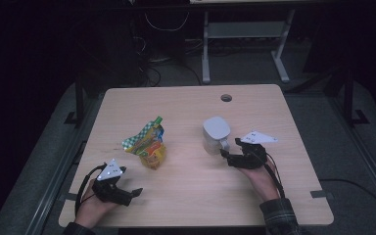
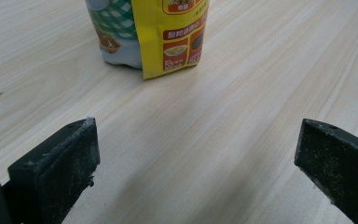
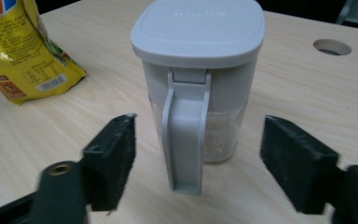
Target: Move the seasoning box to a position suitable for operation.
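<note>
A grey lidded container (image 1: 215,134) with pale grains in its clear lower part (image 3: 223,135) stands upright right of the table's middle. Its grey handle (image 3: 185,140) faces my right gripper (image 1: 225,153) and sits between the open jaws, with a gap on each side. A yellow and green spouted pouch (image 1: 147,144) lies left of centre. My left gripper (image 1: 136,192) rests near the front left edge. It is open, with bare wood between its jaws, and points at the pouch (image 2: 168,37) a short way ahead.
The light wooden table (image 1: 186,186) has a round cable hole (image 1: 226,97) near its far edge. Beyond the table, desk legs (image 1: 205,44) and cables stand on a dark floor. The pouch (image 3: 23,56) lies to the left of the container in the right gripper view.
</note>
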